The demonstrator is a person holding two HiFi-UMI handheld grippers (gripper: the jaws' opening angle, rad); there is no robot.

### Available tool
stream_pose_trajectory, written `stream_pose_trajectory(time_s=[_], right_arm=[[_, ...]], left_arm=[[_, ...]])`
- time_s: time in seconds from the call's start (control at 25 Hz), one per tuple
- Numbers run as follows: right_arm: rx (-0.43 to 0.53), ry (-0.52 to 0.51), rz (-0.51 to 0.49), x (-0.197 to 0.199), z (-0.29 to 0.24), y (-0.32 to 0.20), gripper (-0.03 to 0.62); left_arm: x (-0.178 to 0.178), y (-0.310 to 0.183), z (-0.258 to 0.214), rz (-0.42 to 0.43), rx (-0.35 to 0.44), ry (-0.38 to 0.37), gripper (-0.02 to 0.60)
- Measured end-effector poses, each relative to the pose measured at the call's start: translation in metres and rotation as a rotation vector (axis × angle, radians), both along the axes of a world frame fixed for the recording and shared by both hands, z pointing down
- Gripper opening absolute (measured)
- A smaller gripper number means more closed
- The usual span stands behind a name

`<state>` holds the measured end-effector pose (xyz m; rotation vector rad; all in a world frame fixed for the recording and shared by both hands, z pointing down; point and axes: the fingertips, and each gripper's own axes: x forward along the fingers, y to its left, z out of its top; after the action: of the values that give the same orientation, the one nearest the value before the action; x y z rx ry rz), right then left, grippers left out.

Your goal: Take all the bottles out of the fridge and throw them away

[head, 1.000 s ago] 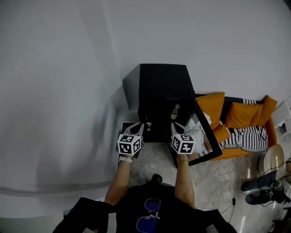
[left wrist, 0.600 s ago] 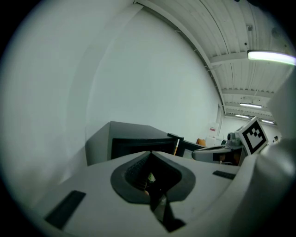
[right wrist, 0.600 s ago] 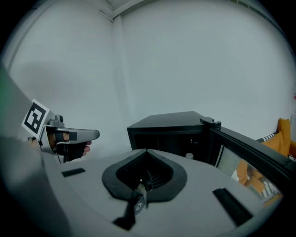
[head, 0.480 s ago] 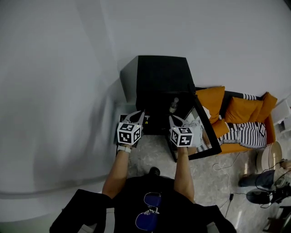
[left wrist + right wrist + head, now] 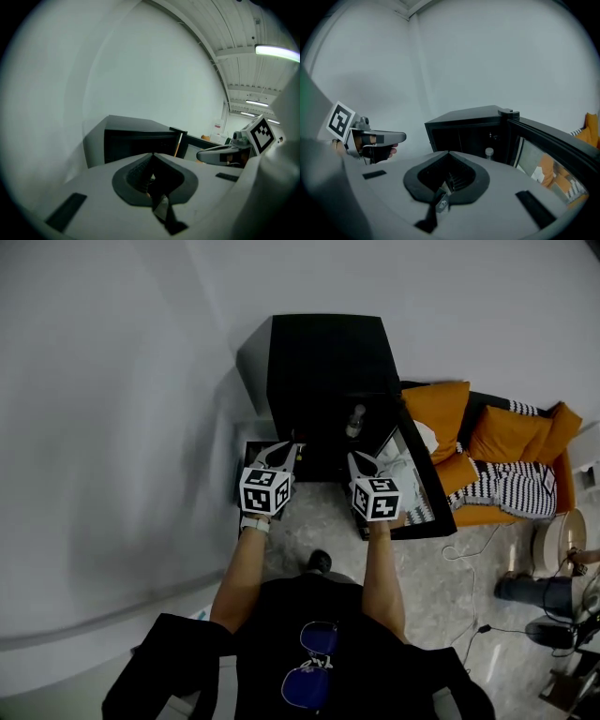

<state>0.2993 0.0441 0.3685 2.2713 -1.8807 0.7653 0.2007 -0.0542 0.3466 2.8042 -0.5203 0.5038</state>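
A black fridge [image 5: 323, 371] stands against the white wall with its glass door [image 5: 417, 488] swung open to the right. One clear bottle with a pale cap [image 5: 355, 418] stands inside near the hinge side, also seen as the bottle [image 5: 489, 153] in the right gripper view. My left gripper [image 5: 284, 454] is shut and empty, in front of the fridge's left half. My right gripper [image 5: 358, 461] is shut and empty too, in front of the opening and short of the bottle. The rest of the dark inside is hidden.
An orange sofa [image 5: 497, 442] with striped cushions [image 5: 511, 488] stands right behind the open door. Cables [image 5: 469, 568] and dark gear [image 5: 539, 596] lie on the stone floor at the right. The white wall runs close along the left.
The fridge now sits higher and larger in the head view. Both grippers have sunk a little in front of it and stay shut.
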Motion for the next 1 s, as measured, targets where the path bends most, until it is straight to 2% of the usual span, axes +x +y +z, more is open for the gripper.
stream_pose_trajectory(time_s=[0.24,0.48,1.0], right_arm=[[0.036,-0.015,0.004,0.015,0.004,0.034,0.008],[0.065,-0.022,0.118,0.038,0.012,0.063,0.008],[-0.044,-0.017,0.283,0.069,0.072,0.035,0.008]], left_arm=[[0.021,0.021,0.005,0.026,0.042,-0.007,0.002],[0.044,0.036,0.020,0.113,0.036,-0.004,0.002],[0.132,0.010,0.093,0.328,-0.005,-0.021,0.002]])
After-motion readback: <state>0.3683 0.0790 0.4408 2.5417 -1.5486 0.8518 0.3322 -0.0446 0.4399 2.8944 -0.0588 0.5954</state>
